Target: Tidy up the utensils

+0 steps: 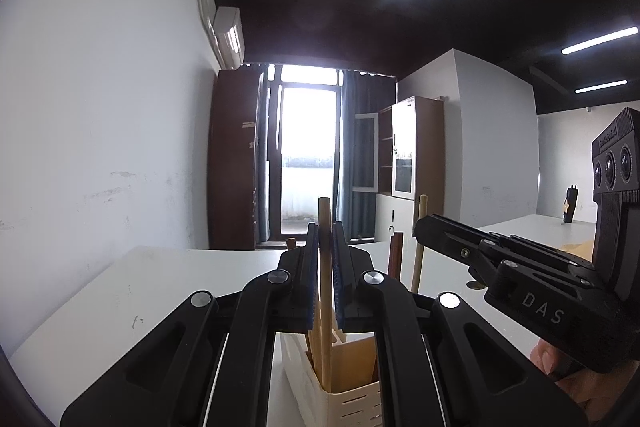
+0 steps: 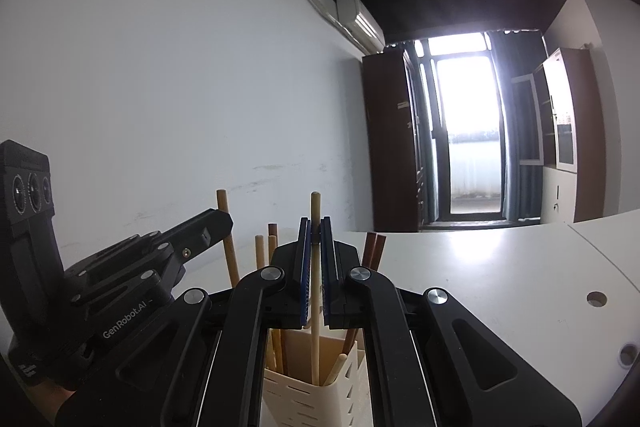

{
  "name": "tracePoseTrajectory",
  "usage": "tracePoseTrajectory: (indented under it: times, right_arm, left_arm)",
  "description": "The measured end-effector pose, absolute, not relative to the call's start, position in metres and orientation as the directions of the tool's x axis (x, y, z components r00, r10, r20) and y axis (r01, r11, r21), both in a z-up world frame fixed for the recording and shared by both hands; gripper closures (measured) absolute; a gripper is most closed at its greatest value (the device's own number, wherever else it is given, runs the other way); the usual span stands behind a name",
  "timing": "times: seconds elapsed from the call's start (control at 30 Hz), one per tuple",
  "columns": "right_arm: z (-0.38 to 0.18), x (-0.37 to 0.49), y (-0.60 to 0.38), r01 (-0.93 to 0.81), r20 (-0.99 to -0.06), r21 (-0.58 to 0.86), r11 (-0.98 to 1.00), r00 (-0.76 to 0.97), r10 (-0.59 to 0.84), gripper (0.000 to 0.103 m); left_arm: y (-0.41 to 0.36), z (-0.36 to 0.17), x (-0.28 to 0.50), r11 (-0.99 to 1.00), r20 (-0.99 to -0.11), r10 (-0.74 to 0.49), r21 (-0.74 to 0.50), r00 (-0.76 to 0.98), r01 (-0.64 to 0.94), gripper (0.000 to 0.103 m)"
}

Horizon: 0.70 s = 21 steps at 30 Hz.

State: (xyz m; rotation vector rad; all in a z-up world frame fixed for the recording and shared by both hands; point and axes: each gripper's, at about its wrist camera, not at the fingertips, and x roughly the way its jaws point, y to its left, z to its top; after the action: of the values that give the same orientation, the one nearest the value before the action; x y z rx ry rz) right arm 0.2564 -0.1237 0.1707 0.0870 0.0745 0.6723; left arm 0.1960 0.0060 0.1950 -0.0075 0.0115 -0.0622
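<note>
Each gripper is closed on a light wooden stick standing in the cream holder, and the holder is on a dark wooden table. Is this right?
One thing is wrong: the table is white, not dark wood, as the right wrist view shows. The rest holds: the left gripper and right gripper each clamp a stick in the cream holder.

**Two wrist views, level, close over one holder**

Looking forward along each gripper's fingers — level, toward the window. Sitting just above the cream utensil holder — sharing it, the white table, and each other's gripper body.
</note>
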Motion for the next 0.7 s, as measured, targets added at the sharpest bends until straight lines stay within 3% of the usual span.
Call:
tracePoseTrajectory:
  times: [0.7]
  right_arm:
    - [0.1659, 0.2601, -0.113, -0.613, -0.118, 0.068, 0.787, 0.778, 0.617, 0.098]
  left_arm:
    - [0.0114, 0.1858, 0.1961, 0.996, -0.068, -0.091, -0.004, 0.994, 0.091, 0.097]
